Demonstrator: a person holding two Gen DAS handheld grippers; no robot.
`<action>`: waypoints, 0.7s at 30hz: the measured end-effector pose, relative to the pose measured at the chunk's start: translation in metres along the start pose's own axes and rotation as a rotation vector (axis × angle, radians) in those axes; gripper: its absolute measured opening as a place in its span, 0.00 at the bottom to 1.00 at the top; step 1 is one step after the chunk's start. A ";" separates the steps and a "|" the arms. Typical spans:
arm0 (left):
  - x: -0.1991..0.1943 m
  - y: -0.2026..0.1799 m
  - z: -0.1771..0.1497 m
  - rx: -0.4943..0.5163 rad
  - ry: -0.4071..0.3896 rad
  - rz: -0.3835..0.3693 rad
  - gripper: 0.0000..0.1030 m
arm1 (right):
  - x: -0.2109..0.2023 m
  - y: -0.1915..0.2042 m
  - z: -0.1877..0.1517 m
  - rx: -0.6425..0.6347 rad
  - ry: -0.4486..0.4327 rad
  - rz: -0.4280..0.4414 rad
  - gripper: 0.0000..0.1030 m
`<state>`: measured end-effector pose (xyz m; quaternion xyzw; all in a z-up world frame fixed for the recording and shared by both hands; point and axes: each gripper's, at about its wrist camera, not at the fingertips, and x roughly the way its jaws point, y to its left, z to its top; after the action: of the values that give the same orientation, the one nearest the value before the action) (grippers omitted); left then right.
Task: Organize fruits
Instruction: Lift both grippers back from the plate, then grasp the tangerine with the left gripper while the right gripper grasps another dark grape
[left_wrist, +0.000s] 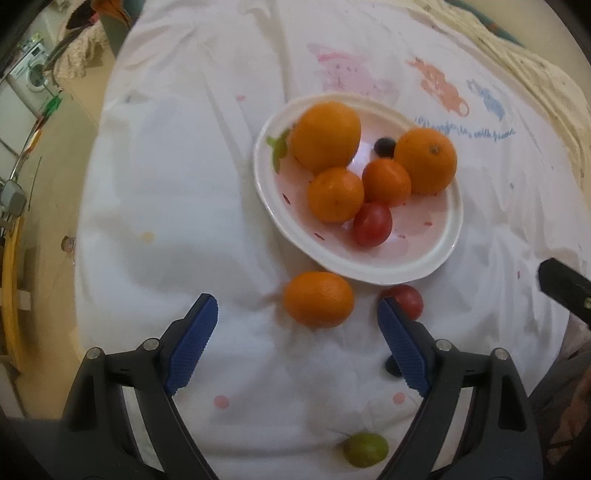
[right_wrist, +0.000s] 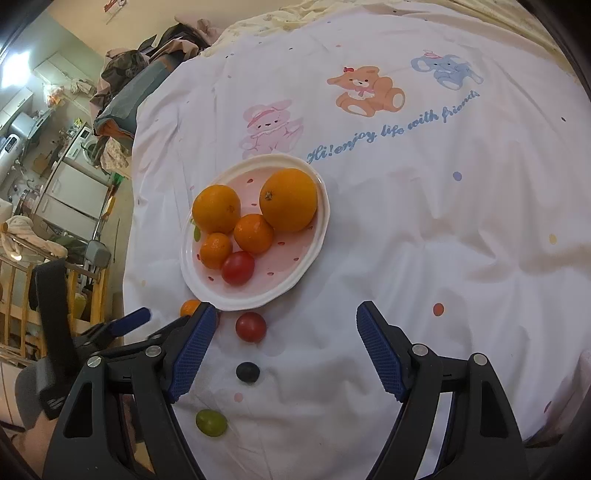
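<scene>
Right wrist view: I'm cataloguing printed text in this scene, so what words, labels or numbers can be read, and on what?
"Hi!enjoy life with friends": blue script printed on the white sheet, below the cartoon animals.
The same line shows in the left wrist view, too blurred to read there.
Nothing else readable: no print on the plate or fruit.
</scene>
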<state>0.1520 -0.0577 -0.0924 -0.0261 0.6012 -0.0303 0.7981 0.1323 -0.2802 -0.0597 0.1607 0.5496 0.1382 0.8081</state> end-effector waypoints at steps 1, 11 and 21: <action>0.004 -0.001 0.000 0.004 0.008 0.003 0.83 | 0.000 -0.001 0.000 0.005 0.000 -0.001 0.78; 0.018 -0.005 0.002 0.032 0.052 -0.008 0.46 | -0.005 -0.018 0.003 0.085 -0.003 0.029 0.78; -0.001 -0.007 0.001 0.058 0.045 -0.033 0.37 | -0.003 -0.018 0.003 0.085 -0.002 0.013 0.79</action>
<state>0.1525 -0.0642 -0.0902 -0.0125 0.6175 -0.0615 0.7841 0.1350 -0.2983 -0.0641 0.1982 0.5532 0.1198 0.8002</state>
